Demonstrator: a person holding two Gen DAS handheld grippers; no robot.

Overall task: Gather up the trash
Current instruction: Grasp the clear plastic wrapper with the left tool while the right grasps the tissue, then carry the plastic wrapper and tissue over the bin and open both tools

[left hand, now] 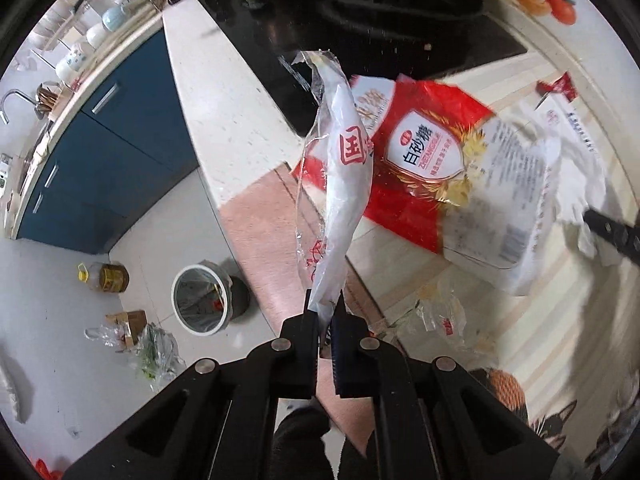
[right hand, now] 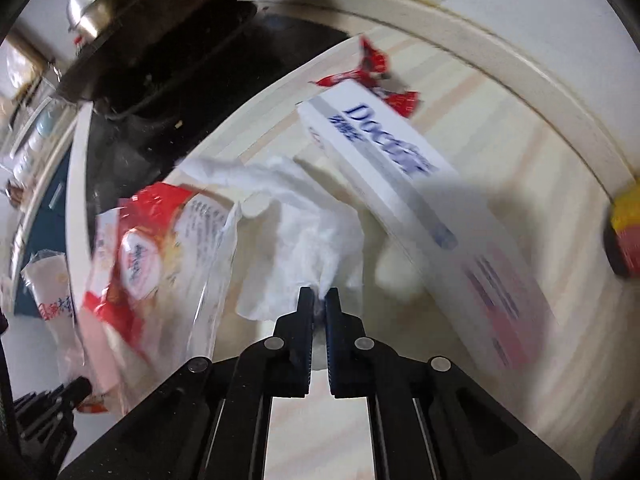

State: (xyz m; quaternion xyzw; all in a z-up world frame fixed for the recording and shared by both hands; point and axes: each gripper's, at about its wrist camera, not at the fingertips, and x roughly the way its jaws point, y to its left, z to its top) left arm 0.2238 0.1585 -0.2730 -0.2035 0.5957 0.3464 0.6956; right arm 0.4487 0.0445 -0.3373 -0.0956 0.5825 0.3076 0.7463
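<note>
Left gripper point(left hand: 325, 307); crumpled white wrapper point(left hand: 342, 168)

left gripper point(left hand: 325, 304) jaws clamped, right gripper point(right hand: 319, 300) jaws clamped

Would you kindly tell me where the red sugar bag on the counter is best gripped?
Grip the red sugar bag at its clear crumpled end, coming from the counter's front edge. The bag lies flat, but that loose plastic offers a fold for the tongs to pinch.

Glossy crinkled plastic wrapper point(left hand: 340, 184), soft matt paper tissue point(right hand: 304, 232), smooth, probably cardboard box point(right hand: 404, 184)
</note>
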